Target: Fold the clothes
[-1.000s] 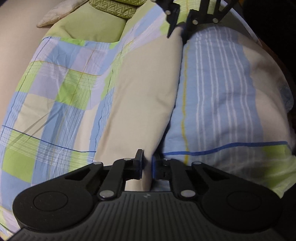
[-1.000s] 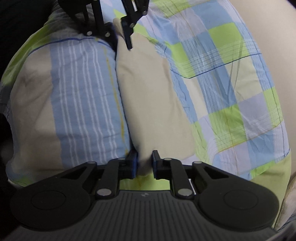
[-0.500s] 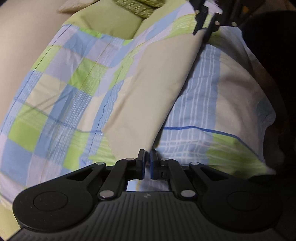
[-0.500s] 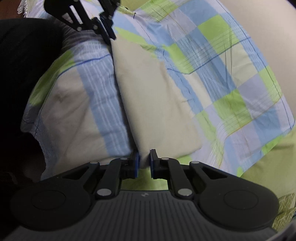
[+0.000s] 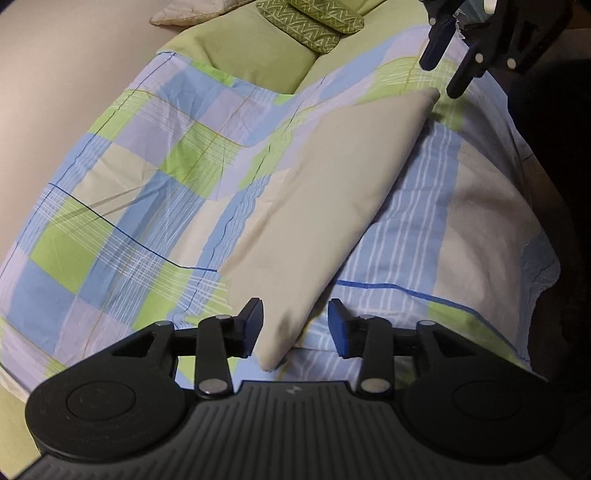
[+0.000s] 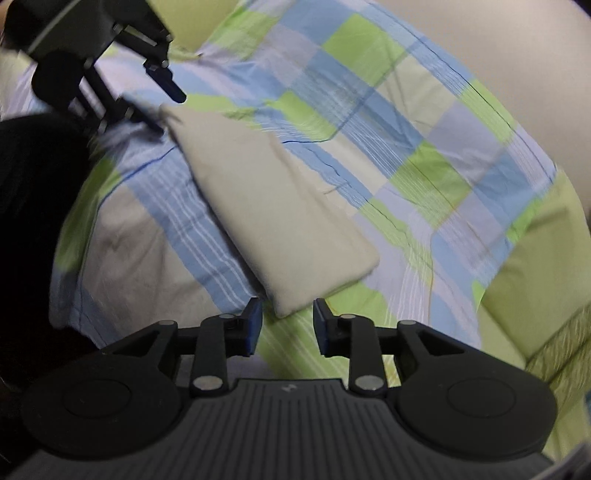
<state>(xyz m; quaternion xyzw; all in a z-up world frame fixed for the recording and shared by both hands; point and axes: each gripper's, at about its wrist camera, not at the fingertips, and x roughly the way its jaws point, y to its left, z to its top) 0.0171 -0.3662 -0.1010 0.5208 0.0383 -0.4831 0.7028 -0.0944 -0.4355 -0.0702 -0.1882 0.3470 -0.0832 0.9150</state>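
One folded beige cloth point(image 5: 325, 206) lies as a long flat strip on a checked bedsheet point(image 5: 122, 206), slanting across its blue, green and lilac squares. Its nearer end sits between the fingers of the left tongs point(image 5: 295, 328), which are spread wide with the blue pads clear of the fabric on both sides. Its other end shows in the right wrist view point(image 6: 273, 218), lying just ahead of the right tongs point(image 6: 283, 325); those too stand wide apart and grip nothing, the corner of the cloth resting just beyond the fingertips. Each pair of tongs also appears in the other's view, hovering close over the opposite end of the strip: the right tongs at the top right of the left view point(image 5: 443, 70), the left at the top left of the right view point(image 6: 162, 107).

Beyond the checked sheet lies a plain green cover point(image 5: 255, 55) with a green zigzag-patterned pillow point(image 5: 314, 22) on it and, at the top edge, what may be a pale quilted cushion point(image 5: 184, 13), only partly in view. A beige wall or headboard point(image 5: 55, 74) borders the sheet on one side; on the other, the sheet falls away into darkness.

The cloth looks smooth, evenly creased along its long edges and slightly puffed, with rounded corners. The right wrist view is somewhat blurred.
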